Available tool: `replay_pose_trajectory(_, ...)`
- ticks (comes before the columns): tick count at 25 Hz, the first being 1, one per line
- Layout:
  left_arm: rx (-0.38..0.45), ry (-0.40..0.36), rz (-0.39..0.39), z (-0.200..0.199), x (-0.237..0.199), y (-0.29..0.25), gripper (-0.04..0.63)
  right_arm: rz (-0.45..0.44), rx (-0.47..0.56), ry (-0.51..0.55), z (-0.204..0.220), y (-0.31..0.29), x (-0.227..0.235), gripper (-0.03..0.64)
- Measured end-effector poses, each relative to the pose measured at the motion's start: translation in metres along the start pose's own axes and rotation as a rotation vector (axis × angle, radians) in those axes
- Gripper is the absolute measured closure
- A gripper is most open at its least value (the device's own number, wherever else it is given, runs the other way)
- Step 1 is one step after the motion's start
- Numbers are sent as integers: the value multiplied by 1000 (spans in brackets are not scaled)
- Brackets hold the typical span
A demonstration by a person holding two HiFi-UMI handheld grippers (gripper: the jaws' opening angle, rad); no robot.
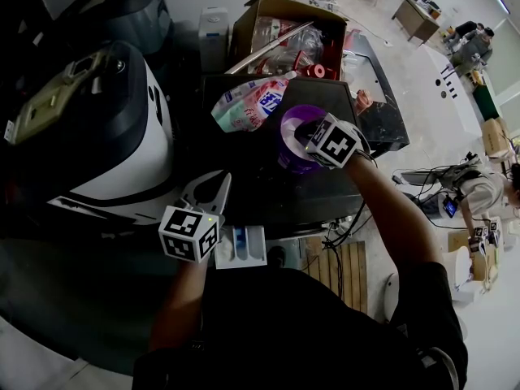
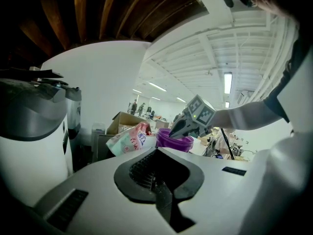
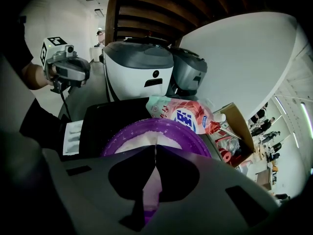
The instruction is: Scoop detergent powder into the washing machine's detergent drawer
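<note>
Landmark: purple bowl point(image 1: 291, 119), standing on the dark top of the washing machine point(image 1: 260, 197).
Detergent powder point(image 3: 131, 143): pale and lying inside the bowl, filling most of it below the rim.
Right gripper point(image 1: 300, 133): over the bowl, with its marker cube on the bowl's right and its front end angled down toward the powder.
Right fingers point(image 3: 210, 180): tips together just above the powder. A pale strip with a purple patch shows in the slit behind the tips. I cannot tell whether it is the bowl seen through the slit or something held.
Left gripper point(image 2: 157, 151): well apart from the bowl on the person's side, held in the air and pointing up toward the bowl.
Left fingers point(image 2: 98, 180): closed tip to tip, with only a dark hollow between them.
Detergent drawer point(image 1: 244, 246): white and pulled out of the machine's front. It is on the person's side of the bowl and well apart from it, just beside the left gripper's marker cube.
Detergent bag point(image 1: 250, 104): pink and white with blue print, lying on its side. It is just beside the bowl, on the bowl's left and farther from the person.
Cardboard box point(image 1: 280, 10): open, beyond the bowl and behind the bag, with red and clear items inside.
White and black appliance point(image 1: 122, 157): large and rounded, well to the bowl's left.
Floor point(image 1: 422, 88): pale, on the bowl's right, with cables and a wooden pallet.
</note>
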State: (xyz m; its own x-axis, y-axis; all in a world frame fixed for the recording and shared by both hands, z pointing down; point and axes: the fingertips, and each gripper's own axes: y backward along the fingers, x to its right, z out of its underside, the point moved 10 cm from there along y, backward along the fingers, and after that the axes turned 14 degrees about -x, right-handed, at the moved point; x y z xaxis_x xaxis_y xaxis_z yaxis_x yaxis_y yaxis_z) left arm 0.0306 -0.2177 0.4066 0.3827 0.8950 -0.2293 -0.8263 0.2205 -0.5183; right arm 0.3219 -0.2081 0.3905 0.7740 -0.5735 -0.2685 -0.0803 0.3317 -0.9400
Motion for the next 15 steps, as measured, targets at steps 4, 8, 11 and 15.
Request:
replay_pose_trajectory(4,-1,0,1,0,2,-1,588,-19,3,4,0,4,-3,597)
replay_pose_trajectory(8,0,0,4,0,4,-2,588,-37,-5,19,0,6,-7,597)
replay_pose_trajectory(11,2,-2,4,1,6,-3,588,-46,3,49,1,4,-8,596)
replay_pose_trajectory(15,2,-1,1,0,7,-4,588,-60,-9,77,2,5,-9,597)
